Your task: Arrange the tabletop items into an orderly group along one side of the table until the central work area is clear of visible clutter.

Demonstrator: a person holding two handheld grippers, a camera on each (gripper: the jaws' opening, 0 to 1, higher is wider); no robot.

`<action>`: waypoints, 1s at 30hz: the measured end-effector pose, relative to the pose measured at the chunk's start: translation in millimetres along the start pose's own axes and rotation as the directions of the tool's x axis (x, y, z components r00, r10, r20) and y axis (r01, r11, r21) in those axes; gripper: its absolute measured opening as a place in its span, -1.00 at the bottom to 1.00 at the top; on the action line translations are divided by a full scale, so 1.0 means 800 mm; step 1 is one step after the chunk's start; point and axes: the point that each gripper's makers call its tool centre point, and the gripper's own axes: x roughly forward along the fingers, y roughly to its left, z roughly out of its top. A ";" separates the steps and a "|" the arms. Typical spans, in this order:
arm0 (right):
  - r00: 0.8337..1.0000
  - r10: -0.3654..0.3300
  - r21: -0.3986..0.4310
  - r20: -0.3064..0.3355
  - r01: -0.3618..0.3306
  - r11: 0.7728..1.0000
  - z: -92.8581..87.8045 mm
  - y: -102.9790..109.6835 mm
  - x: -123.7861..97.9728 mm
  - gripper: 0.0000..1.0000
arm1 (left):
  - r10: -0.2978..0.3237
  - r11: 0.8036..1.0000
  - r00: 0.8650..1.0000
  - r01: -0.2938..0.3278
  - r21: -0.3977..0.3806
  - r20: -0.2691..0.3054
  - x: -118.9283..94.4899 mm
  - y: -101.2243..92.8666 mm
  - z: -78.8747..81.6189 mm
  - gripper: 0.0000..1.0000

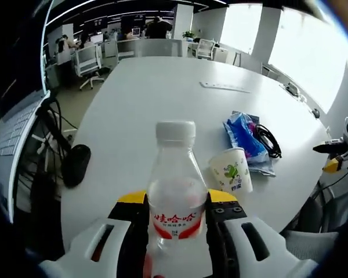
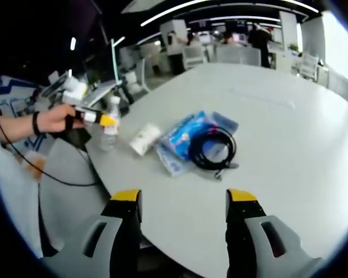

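Between left gripper (image 1: 177, 211) jaws, clear water bottle (image 1: 175, 191), upright, clamped

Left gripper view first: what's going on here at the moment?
A person is tidying a white table with two handheld grippers. The left gripper has its jaws shut on a clear water bottle, upright near the table's edge. Beside it stand a paper cup, then a blue packet and a coiled black cable, grouped near that edge. The right gripper hovers open above bare tabletop, holding nothing.
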 end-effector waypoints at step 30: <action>1.000 0.021 -0.018 -0.013 -0.021 1.000 -0.010 0.010 -0.001 0.13 | 0.058 0.998 0.997 -0.060 0.037 0.051 -0.045 -0.006 -0.039 -0.26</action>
